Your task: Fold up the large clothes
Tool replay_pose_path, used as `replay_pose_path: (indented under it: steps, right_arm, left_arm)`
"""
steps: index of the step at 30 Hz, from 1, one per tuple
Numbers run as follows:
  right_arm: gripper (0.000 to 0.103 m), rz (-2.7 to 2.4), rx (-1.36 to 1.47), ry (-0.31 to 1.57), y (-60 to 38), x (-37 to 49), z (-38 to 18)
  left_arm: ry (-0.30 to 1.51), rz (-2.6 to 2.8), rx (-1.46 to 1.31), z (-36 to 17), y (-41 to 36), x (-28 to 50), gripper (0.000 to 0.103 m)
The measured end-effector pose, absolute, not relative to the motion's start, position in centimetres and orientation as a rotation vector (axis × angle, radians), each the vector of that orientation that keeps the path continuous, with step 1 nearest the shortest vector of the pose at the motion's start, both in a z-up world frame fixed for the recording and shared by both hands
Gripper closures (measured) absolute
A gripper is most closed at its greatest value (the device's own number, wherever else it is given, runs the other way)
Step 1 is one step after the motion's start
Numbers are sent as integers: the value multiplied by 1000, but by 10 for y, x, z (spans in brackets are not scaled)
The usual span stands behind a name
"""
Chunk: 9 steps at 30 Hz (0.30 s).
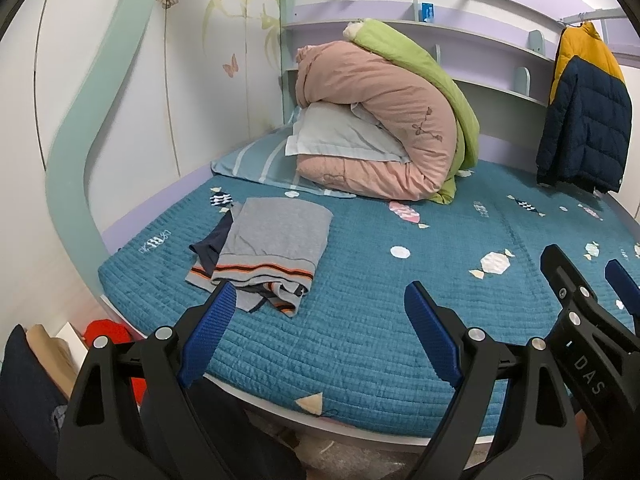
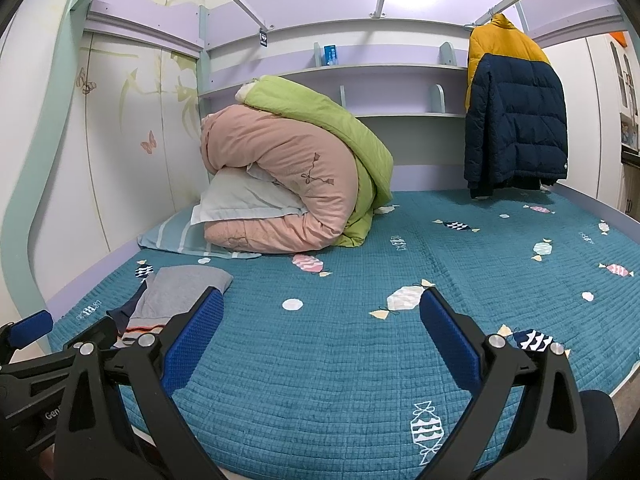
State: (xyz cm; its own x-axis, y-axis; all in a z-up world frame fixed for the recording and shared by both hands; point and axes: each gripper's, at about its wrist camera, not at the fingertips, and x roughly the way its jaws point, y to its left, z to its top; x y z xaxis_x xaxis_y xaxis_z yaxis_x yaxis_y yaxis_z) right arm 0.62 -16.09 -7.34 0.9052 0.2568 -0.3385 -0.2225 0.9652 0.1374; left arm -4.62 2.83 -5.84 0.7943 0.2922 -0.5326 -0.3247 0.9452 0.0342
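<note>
sweater [image 1: 276, 240], grey with orange and dark stripes, is lying folded on the teal bed [image 1: 400, 320] near its left front corner, with a navy garment [image 1: 212, 246] poking out from under its left side. left hand-held gripper [image 1: 318, 330] is hovering over the bed's front edge, jaws spread wide and holding nothing, just right of the sweater. right hand-held gripper [image 2: 320, 342] is hanging further right, also spread and empty. rolled pink and green quilts [image 1: 384, 120] are sitting on pillows [image 1: 340, 136] at the back. jacket [image 2: 516, 108] is hanging at right.
</note>
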Motion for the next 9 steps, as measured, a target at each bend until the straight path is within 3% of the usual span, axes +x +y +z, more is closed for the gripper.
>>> replay_pose_path:
  steps: [9]
  right_arm:
    - [8, 249, 89, 364, -162, 7, -77]
  left_arm:
    - [574, 322, -58, -59, 33, -42, 16]
